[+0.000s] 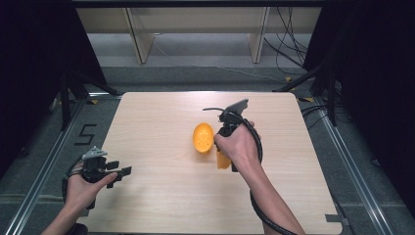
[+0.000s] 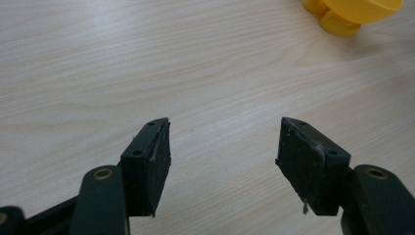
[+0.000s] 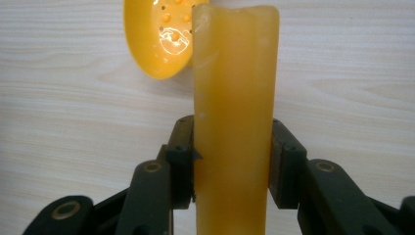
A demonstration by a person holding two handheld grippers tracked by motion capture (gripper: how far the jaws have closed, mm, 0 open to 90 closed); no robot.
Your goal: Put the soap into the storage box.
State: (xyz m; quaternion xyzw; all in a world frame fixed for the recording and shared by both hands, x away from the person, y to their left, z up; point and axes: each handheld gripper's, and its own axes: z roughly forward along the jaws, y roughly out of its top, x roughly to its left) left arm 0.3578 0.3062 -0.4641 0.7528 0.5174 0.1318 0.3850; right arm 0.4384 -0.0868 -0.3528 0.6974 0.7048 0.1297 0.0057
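My right claw pinches an orange block between both jaws; the block runs up the middle of the right gripper view, standing well past the jaw tips. Just beyond its far end lies a yellow bowl tipped on its side, small holes in its bottom, near the middle of the tabletop. My left claw is spread wide over bare wood near the tabletop's left edge, well apart from the bowl. A black "5" is marked on the floor left of the tabletop.
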